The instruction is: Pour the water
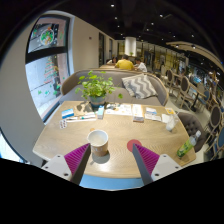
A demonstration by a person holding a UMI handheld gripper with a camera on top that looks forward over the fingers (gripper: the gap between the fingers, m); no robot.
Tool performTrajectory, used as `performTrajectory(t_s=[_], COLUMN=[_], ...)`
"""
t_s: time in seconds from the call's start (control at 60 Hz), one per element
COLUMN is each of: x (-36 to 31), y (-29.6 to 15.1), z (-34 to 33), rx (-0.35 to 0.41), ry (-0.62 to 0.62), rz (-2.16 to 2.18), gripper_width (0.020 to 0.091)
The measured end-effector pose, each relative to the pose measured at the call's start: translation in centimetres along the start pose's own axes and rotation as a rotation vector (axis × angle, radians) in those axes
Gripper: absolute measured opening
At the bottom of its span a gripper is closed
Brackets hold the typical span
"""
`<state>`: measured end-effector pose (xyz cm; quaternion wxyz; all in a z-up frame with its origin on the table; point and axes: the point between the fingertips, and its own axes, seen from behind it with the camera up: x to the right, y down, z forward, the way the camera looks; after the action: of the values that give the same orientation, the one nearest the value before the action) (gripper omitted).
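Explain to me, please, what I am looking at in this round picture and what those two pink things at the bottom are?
This is one wide-angle view from a camera riding on a hand-held gripper; no robot arm is involved. The pink pieces are pads on its two fingers, which stand open and hold nothing. Just ahead, between the fingers, a paper cup stands on a wooden table. Farther back are a potted plant and some booklets. A person sits in the background.

Claw [108,152] base cut off below; paper cup [99,142] contents and far papers [130,111] unreadable.
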<state>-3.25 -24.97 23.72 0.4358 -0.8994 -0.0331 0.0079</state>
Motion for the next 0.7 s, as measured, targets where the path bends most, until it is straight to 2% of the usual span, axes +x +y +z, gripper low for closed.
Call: performTrajectory(t_s=[0.1,0.117,0.167,0.317,0.567,0.7], x=[4.3,2.2,7.8,16.1,30.4,36.6], y=[1.0,0.3,2.2,6.1,12.8,15.0], z=[0.2,0.3,0.2,0.5,2.0,3.9], rx=[0.015,0.017,0.014,0.010,0.046,0.058], ry=[0.014,0.020,0.026,0.028,0.065,0.086], rz=[0.006,0.010,0.008,0.034,0.056,0.077], gripper_width=[0.0855,0.0856,0.0856,0.0852,0.0853,0.0852])
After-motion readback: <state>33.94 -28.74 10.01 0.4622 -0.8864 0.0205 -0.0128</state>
